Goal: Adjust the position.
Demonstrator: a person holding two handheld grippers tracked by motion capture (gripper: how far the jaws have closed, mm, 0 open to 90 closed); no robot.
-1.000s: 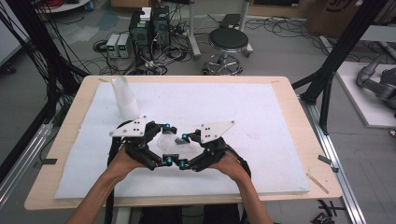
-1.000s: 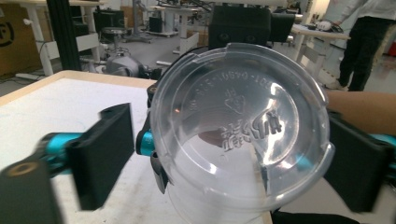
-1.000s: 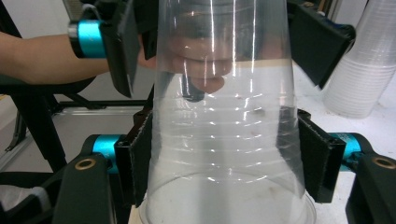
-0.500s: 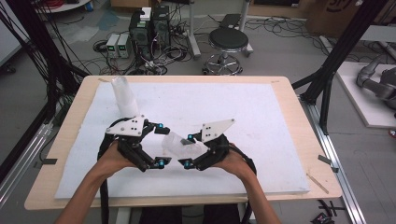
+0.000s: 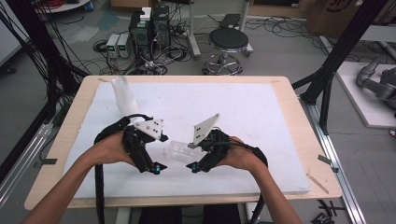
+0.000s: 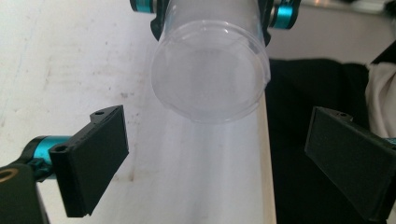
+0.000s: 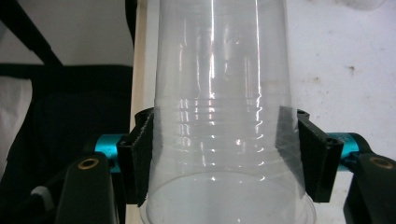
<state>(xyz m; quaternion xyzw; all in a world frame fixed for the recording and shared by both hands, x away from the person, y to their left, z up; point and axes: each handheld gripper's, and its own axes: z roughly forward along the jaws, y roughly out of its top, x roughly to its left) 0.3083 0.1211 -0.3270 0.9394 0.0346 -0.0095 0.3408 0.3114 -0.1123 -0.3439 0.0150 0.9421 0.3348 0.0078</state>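
A clear plastic cup (image 5: 180, 151) hangs on its side above the white board (image 5: 261, 116), between my two grippers. My right gripper (image 5: 192, 156) is shut on it near the rim. In the right gripper view both pads (image 7: 140, 154) press the cup's ribbed wall (image 7: 224, 93). The cup's round base (image 6: 210, 74) points at my left gripper (image 5: 161, 154) in the left gripper view. That gripper (image 6: 217, 114) stands open, its pads (image 6: 93, 154) wide apart and clear of the cup.
A tall stack of clear cups (image 5: 123, 95) stands upright at the board's back left. The wooden table edge (image 5: 308, 154) frames the board. The person's dark clothing (image 6: 299, 140) lies just past the near edge. A stool (image 5: 229, 42) and computers stand on the floor beyond.
Both hands have lifted and drawn toward the near edge. The cup has come up off the board in the right gripper. The left gripper's jaws stay wide.
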